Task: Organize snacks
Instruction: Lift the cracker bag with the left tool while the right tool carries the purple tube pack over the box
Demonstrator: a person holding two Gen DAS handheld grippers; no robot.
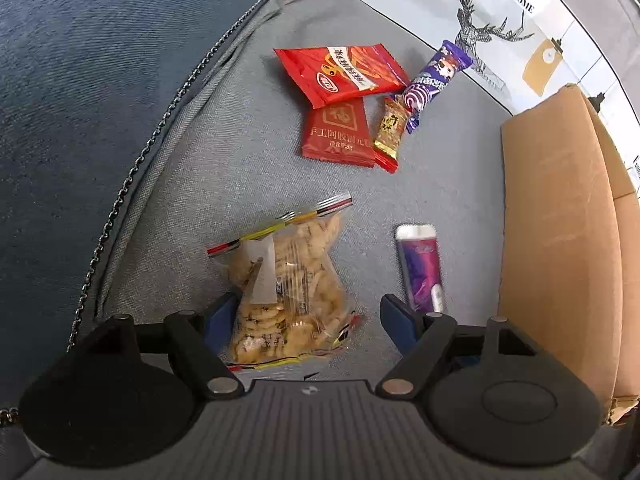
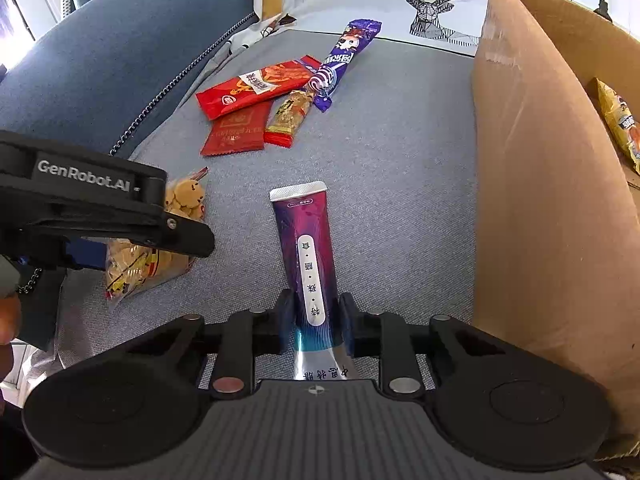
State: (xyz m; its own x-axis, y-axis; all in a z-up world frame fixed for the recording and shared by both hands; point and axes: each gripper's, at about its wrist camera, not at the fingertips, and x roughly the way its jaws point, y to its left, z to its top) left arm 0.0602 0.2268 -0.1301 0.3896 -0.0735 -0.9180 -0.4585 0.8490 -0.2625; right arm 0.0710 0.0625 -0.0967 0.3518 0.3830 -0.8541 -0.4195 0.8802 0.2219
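Observation:
My left gripper [image 1: 308,320] is open, its blue pads on either side of a clear bag of biscuits [image 1: 288,284] lying on the grey sofa seat. My right gripper [image 2: 314,320] is shut on a purple stick packet [image 2: 306,248], which also shows in the left wrist view [image 1: 422,268]. Farther back lie a large red packet [image 1: 340,72], a small red packet [image 1: 338,132], a gold and red bar [image 1: 388,136] and a purple candy bar [image 1: 434,80]. The same pile appears in the right wrist view [image 2: 272,92]. The biscuit bag [image 2: 152,256] is partly hidden by the left gripper there.
A cardboard box [image 2: 532,184] stands on the right with a yellow snack bag [image 2: 620,128] inside. It also shows in the left wrist view [image 1: 560,240]. A blue sofa back [image 1: 80,80] rises on the left. A deer-print cushion [image 2: 432,4] sits behind.

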